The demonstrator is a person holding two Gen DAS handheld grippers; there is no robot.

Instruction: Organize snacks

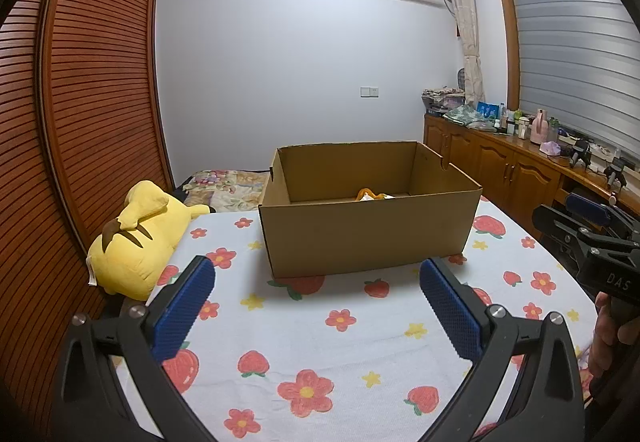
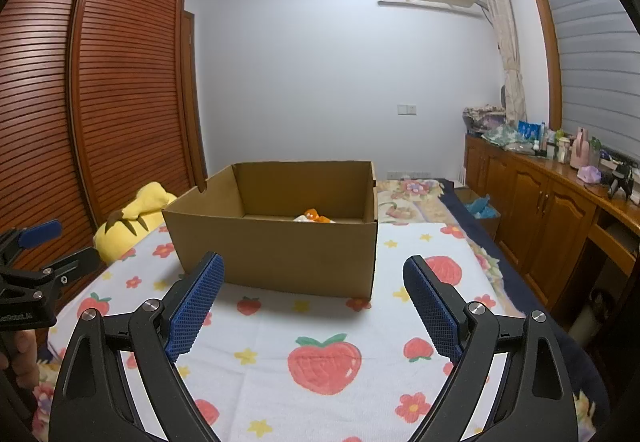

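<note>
Both grippers (image 1: 316, 306) short of box (image 1: 368, 238) (snacks, perhaps, inside)

Bare bed (image 1: 320, 342) lies open ahead of each hand-held gripper; the cardboard box (image 1: 368, 238) blocks beyond, plush toy (image 1: 136, 242) left.

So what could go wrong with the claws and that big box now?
The cardboard box sits on a soft strawberry cloth, so a bump from the open left claw or right claw might slide it. Its tall walls hide most of the orange snack inside, so grabbing it could miss. The yellow plush toy lies close by and might get knocked.
</note>
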